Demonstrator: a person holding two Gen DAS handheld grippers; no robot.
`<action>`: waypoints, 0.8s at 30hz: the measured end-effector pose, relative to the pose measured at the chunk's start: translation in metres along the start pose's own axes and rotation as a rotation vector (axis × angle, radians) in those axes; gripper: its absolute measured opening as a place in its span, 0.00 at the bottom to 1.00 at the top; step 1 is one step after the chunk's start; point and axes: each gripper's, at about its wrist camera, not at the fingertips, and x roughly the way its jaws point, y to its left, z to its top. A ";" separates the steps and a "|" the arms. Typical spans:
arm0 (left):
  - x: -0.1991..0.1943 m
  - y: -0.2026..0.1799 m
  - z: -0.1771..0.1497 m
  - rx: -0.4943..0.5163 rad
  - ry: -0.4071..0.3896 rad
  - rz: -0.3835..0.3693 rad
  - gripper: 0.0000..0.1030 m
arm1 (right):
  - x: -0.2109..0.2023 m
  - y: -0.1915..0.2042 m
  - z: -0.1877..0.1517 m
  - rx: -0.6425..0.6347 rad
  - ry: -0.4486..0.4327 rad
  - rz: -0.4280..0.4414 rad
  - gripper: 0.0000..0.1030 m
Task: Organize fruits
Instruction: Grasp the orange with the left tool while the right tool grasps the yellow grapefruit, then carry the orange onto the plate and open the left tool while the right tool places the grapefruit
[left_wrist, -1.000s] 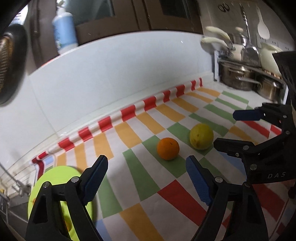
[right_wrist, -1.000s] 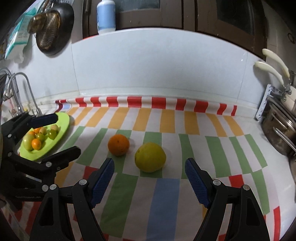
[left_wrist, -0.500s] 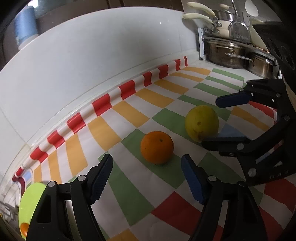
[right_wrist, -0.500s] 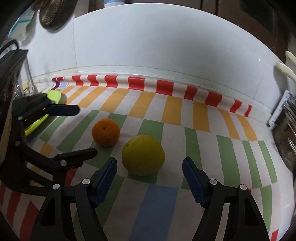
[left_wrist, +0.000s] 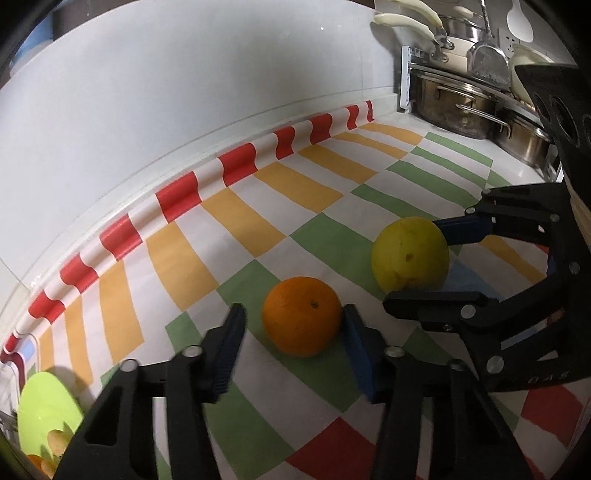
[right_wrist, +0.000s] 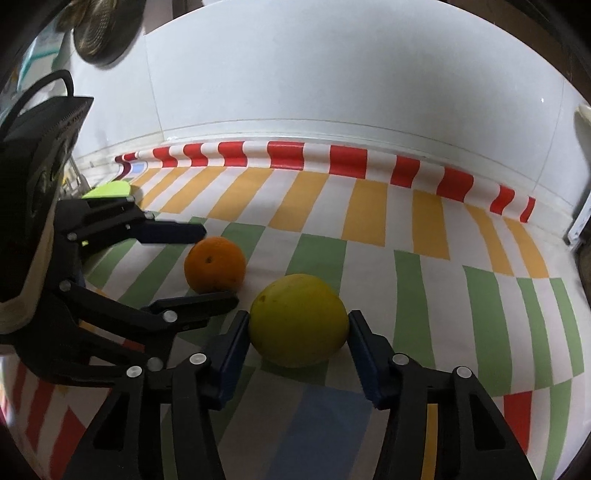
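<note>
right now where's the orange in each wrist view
Left wrist: the orange sits low centre, between the open fingers of the left hand-held gripper.
Right wrist: the orange sits left of centre, between that same gripper's fingers, which reach in from the left.
Shared landmark: the yellow fruit, just right of the orange in both views, between the right hand-held gripper's fingers.

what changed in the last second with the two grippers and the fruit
Both grippers moved forward and down onto the fruit. The left gripper now straddles the round orange, and the right gripper straddles the larger yellow-green citrus, its pads about touching. Neither fruit has been lifted. Both fruits kept their places on the striped tablecloth, and the lime-green plate of small fruit stayed put.
</note>
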 end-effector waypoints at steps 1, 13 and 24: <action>0.000 0.000 0.000 -0.008 0.002 -0.009 0.40 | 0.000 0.000 -0.001 0.005 -0.003 -0.001 0.52; -0.027 0.003 -0.005 -0.132 -0.008 0.044 0.40 | -0.013 -0.005 -0.007 0.104 -0.026 -0.009 0.52; -0.087 0.002 -0.019 -0.237 -0.065 0.080 0.40 | -0.056 0.017 -0.006 0.132 -0.096 0.001 0.52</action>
